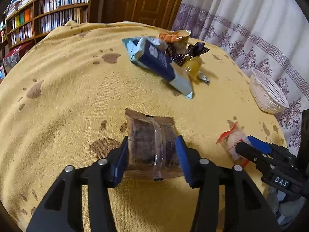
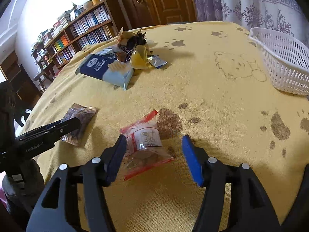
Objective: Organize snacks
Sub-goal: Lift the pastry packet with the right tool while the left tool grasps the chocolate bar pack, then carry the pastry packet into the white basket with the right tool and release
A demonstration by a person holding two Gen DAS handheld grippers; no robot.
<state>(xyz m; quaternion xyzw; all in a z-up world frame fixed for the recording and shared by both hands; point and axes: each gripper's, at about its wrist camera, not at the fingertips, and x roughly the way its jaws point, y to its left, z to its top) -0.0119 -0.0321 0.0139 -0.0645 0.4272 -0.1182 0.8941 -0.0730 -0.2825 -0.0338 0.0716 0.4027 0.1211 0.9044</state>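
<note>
A clear brown-edged packet of dark snack [image 1: 150,145] lies on the yellow cloth between the fingers of my left gripper [image 1: 151,156], whose pads touch its sides; it also shows in the right wrist view [image 2: 80,123]. A red-and-white clear packet [image 2: 144,145] lies between the fingers of my right gripper [image 2: 154,154], which is open with its left pad at the packet's edge; this packet also shows in the left wrist view [image 1: 232,139]. A white mesh basket [image 2: 282,58] stands at the far right, also seen in the left wrist view [image 1: 267,93].
A pile of snacks lies further back: a blue-and-white box-shaped pack [image 1: 156,61], a yellow jelly cup [image 2: 138,58], dark and orange wrappers [image 1: 177,38]. The yellow paw-print cloth [image 2: 212,96] covers the table. Bookshelves [image 1: 48,15], a wooden door and curtains stand behind.
</note>
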